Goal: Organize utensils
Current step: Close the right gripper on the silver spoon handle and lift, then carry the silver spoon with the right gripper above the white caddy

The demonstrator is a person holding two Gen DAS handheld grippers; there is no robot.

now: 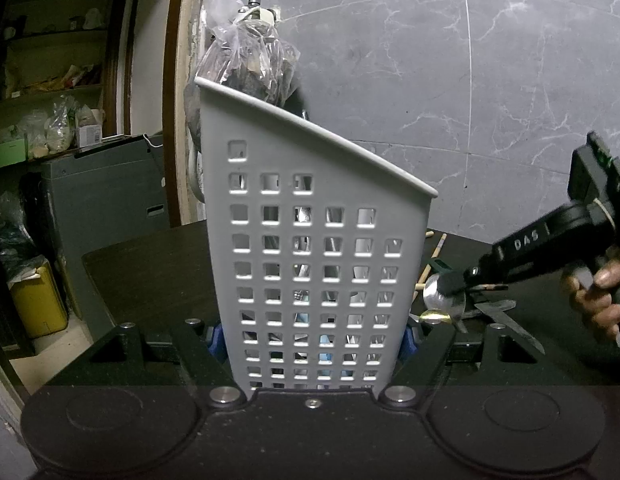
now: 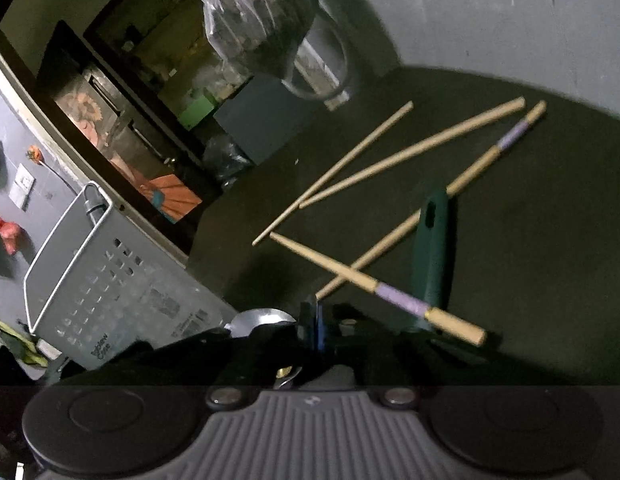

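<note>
The left hand-held gripper [image 1: 311,338] clamps a grey perforated utensil holder [image 1: 310,248] by its 2 sides, standing it upright on the dark table [image 1: 150,276]. To its right, a person's hand [image 1: 597,300] aims the right hand-held gripper [image 1: 455,284] downward; its jaws are pinched on a metal spoon [image 1: 443,300] just beside the holder. A knife [image 1: 509,320] lies on the table near the spoon. In the right wrist view, 4 wooden chopsticks [image 2: 413,150] lie scattered on the table, 2 with purple bands, one crossing a green handle [image 2: 431,248].
</note>
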